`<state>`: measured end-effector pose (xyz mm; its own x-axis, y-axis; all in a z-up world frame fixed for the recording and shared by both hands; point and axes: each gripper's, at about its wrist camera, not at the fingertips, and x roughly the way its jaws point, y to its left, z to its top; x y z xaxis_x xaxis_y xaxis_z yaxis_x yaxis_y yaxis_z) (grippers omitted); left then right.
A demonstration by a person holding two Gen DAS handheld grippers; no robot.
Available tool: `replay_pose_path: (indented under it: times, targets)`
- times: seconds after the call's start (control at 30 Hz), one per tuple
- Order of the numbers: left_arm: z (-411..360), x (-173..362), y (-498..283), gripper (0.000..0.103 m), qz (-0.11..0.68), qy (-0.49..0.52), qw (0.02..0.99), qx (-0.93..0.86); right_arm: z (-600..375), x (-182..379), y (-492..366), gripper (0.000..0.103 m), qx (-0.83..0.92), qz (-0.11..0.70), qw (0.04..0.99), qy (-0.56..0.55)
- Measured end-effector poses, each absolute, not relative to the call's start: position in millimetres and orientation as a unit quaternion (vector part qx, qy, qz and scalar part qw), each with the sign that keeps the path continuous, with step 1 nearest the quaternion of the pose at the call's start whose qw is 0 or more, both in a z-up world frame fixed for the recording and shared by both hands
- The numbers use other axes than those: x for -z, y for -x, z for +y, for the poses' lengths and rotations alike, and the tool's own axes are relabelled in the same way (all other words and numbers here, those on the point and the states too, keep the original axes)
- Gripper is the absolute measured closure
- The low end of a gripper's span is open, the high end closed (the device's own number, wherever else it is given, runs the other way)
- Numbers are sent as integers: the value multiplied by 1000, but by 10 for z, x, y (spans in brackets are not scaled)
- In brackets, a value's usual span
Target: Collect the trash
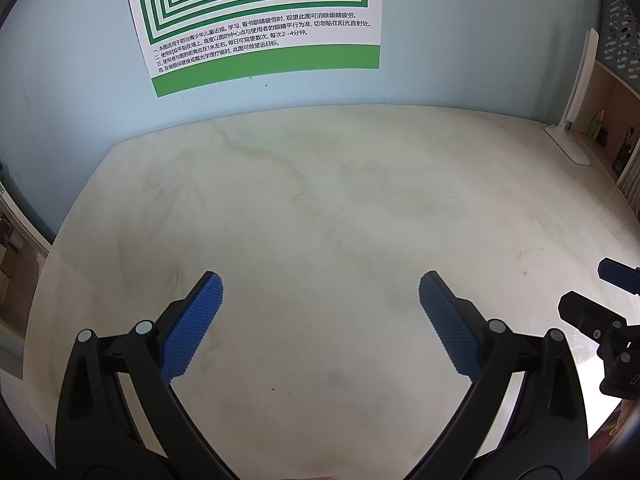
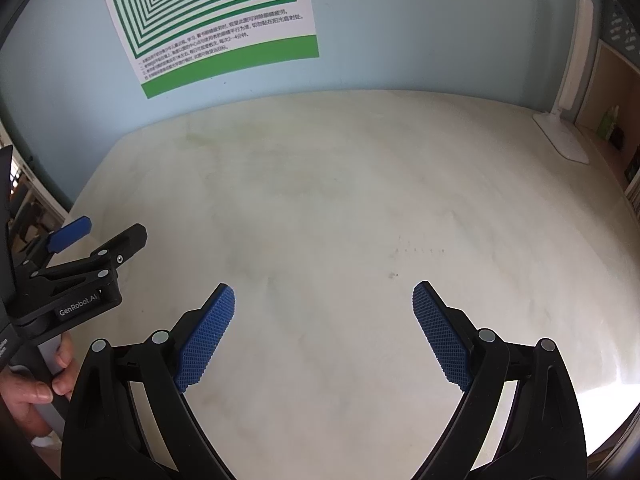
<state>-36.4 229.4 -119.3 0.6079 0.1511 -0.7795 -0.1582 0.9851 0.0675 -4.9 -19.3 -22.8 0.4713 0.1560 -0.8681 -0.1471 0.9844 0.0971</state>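
Observation:
No trash shows in either view. My left gripper (image 1: pixel 320 284) is open and empty above the cream marble-patterned tabletop (image 1: pixel 320 200). My right gripper (image 2: pixel 324 292) is open and empty over the same tabletop (image 2: pixel 340 200). The right gripper also shows at the right edge of the left wrist view (image 1: pixel 600 296). The left gripper shows at the left edge of the right wrist view (image 2: pixel 100 236), held by a hand (image 2: pixel 32 392).
A green-and-white poster (image 1: pixel 260 20) hangs on the pale blue wall behind the table. A white desk lamp (image 1: pixel 572 128) stands at the back right corner. A wooden shelf with small items (image 1: pixel 612 128) stands to the right, and a grey perforated basket (image 1: pixel 620 36) is above it.

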Motion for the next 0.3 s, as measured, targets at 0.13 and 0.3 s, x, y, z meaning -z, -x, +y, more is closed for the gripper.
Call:
replay_pose_path:
  times: [0.13,0.3]
  targets:
    - [2298,1225,345,7,445,11,892,-78,-190,229,53,13,-88,507,858,-5]
    - [2301,1240,338,7,448,14,891,-77,-181,241,43,13,-89,507,857,-3]
